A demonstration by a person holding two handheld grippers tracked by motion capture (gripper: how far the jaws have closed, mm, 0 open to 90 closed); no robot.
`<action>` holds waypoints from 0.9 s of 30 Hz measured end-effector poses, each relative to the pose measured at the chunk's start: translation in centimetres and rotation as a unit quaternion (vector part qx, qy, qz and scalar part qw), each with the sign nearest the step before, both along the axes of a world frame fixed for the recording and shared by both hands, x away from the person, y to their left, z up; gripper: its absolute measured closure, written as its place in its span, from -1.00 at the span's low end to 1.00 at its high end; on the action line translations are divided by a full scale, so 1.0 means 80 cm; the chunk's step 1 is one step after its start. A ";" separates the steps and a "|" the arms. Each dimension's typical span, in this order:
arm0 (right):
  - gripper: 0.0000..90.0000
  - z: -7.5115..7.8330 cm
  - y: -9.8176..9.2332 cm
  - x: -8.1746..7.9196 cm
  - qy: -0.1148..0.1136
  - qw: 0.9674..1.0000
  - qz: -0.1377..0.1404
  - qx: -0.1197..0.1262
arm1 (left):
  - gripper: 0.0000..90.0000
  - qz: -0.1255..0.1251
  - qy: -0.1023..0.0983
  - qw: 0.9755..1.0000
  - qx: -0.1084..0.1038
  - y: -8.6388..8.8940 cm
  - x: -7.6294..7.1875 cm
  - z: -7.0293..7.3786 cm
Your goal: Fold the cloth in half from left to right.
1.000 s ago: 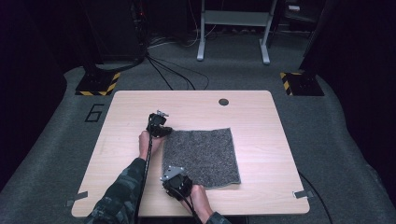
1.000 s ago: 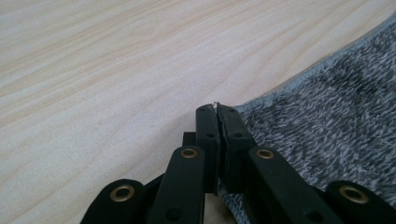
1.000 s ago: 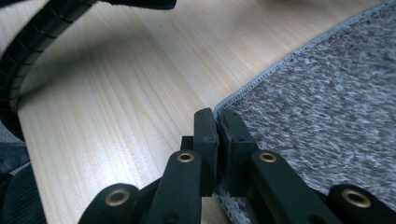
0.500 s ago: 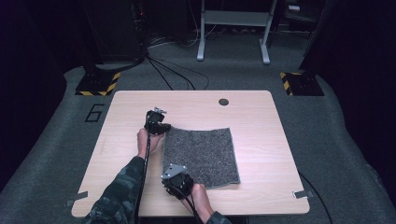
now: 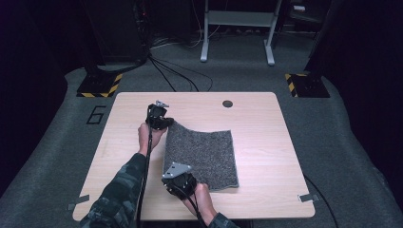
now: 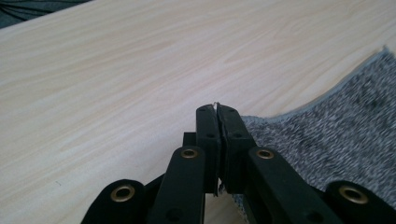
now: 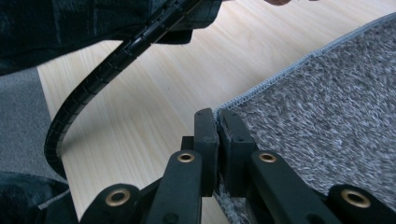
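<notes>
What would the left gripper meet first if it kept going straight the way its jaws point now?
Probably the bare wooden table just past its jaws; the left gripper, shut on the grey cloth, angles down toward it.

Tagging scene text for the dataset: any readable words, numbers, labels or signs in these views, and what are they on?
"6": a large dark numeral on the grey floor mat, left of the wooden table, at.
Yellow-and-black hazard stripes, with no lettering, on two black floor bases and.
No readable text on the grey carpet square or on either gripper.
</notes>
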State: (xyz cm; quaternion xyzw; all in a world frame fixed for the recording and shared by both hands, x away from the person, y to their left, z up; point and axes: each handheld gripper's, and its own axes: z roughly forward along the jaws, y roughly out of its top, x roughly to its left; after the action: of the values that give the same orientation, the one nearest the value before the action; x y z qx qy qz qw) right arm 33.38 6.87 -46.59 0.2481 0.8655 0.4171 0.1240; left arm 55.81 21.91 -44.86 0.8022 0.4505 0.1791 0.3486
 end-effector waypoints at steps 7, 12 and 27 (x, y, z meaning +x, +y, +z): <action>0.92 0.017 0.006 0.004 -0.009 1.000 0.003 0.011 | 0.95 0.013 -0.010 1.000 0.006 0.005 0.005 0.024; 0.92 0.032 0.009 0.005 -0.023 0.999 0.012 0.027 | 0.95 0.025 -0.019 0.999 0.017 0.013 0.004 0.043; 0.92 0.041 -0.039 -0.005 -0.021 0.998 -0.028 0.056 | 0.95 -0.005 -0.024 0.999 0.049 -0.041 0.009 0.049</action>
State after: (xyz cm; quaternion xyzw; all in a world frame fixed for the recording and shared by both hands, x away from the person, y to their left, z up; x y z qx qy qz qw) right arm 32.94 3.77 -43.33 0.2697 0.8309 0.4663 0.1396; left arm 56.52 18.61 -40.93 0.8158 0.4287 0.2186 0.3209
